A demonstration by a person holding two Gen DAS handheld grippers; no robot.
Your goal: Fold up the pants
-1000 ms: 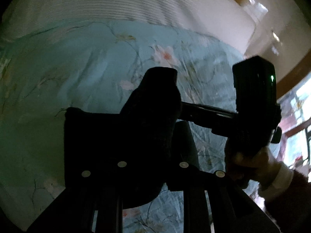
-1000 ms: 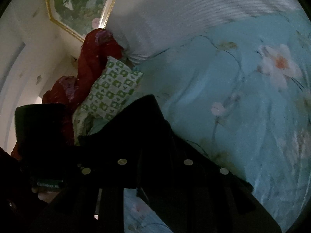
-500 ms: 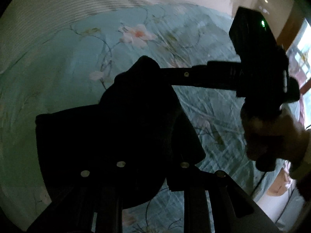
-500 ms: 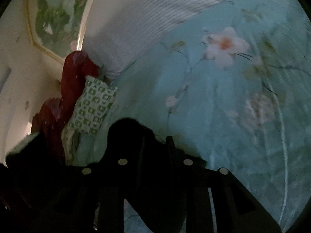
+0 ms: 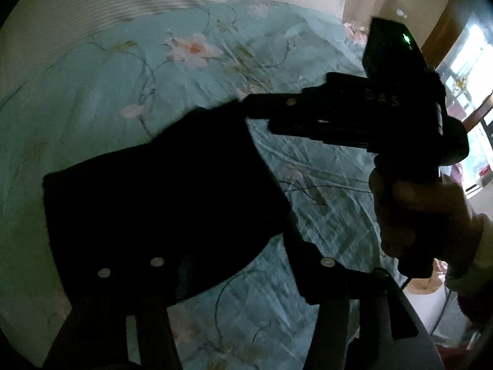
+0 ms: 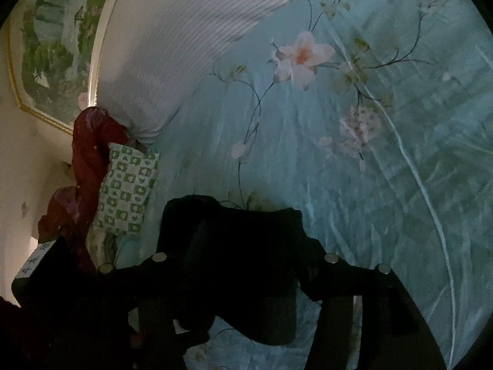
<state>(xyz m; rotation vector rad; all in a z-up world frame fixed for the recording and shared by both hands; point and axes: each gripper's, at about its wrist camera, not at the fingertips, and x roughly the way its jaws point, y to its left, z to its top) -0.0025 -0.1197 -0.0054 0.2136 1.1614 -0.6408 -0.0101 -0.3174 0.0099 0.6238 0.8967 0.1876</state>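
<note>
Both jaws just spread, left gripper [image 5: 212, 265] and right gripper [image 6: 243, 262] releasing folded black fabric pants [image 5: 160, 197] onto the teal floral bedspread [image 5: 92, 98]; next, withdraw cleanly and re-grip for another fold.

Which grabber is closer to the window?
Right. The right gripper is on the window side of the pants; the left gripper is on the far side. Both jaws just opened, pants between them.

Pants [image 5: 160, 203] lie on the bed [image 5: 92, 98], centre-left in the left wrist view, with the right tongs [image 5: 246, 104] reaching in from the upper right to their upper edge. In the right wrist view the pants [image 6: 246, 246] sit lower centre; a pillow [image 6: 126, 191] lies left of them, a framed picture [image 6: 55, 46] upper left.
</note>
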